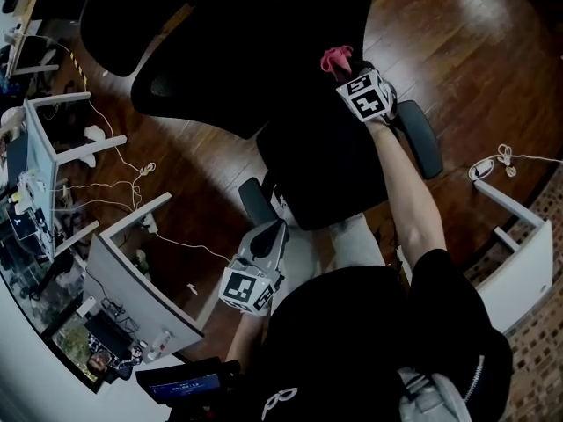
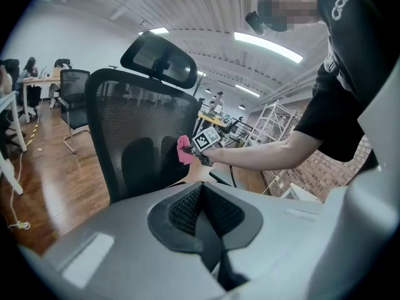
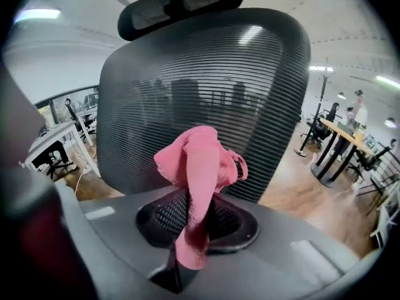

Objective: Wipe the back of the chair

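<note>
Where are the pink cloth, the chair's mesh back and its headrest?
pink cloth (image 3: 197,161), right gripper view, bunched top.
mesh back (image 3: 250,92), right gripper view, middle of mesh.
headrest (image 2: 159,61), left gripper view, its centre.

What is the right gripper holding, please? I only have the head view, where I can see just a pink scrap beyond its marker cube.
Observer: The right gripper is shut on a pink cloth, which bunches up above the jaws.
Operator: Thank you. Is the cloth at the chair's back?
Observer: From the left gripper view, the cloth looks to meet the mesh chair back near its side edge, below the headrest.
Operator: And is the left gripper carrying anything?
Observer: No. The left gripper has its jaws together with nothing between them, and it is pointed at the chair from a distance.
</note>
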Demonstrator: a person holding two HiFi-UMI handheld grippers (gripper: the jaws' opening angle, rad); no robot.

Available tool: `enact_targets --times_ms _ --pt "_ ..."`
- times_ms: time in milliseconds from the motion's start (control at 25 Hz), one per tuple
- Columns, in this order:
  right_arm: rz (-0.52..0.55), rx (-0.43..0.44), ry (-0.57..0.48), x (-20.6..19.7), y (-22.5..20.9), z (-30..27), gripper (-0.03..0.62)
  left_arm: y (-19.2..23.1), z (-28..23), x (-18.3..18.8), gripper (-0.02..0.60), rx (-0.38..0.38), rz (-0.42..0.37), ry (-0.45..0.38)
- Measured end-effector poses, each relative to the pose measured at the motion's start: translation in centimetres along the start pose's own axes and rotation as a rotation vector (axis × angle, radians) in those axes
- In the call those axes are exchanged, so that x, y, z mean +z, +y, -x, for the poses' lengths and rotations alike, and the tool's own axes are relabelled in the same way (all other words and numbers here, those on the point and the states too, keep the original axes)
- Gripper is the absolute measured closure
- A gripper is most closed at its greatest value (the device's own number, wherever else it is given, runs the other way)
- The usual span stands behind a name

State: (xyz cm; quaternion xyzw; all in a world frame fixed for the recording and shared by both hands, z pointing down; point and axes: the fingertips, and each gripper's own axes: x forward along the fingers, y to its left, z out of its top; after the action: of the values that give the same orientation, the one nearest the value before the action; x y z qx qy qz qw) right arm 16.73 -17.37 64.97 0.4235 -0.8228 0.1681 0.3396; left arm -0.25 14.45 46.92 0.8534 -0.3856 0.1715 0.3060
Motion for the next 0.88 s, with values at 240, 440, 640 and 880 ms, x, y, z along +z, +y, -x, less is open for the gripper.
enact_targets --times_ms 240,440,640,880 --pt "-0.056 -0.079 -0.004 -1.6 -4.2 1.4 0.545 -1.9 -2.6 0.8 0.594 -0.039 0.012 -0.007" --pt "-0.087 -0.129 0.009 -3.4 -4.5 1.3 0.545 -1.5 -3.1 -0.5 0.594 -0.059 0.02 -0.006" --pt "-0.055 -0.097 0.002 -2.9 -0.3 0.0 0.545 0.6 -2.0 -2.4 0.594 -0.054 0.035 0.0" --pt "-0.023 -0.029 -0.037 -0.5 6.8 -1.5 0.545 2.6 -0.5 -3.7 0.594 -0.058 0.044 -0.005"
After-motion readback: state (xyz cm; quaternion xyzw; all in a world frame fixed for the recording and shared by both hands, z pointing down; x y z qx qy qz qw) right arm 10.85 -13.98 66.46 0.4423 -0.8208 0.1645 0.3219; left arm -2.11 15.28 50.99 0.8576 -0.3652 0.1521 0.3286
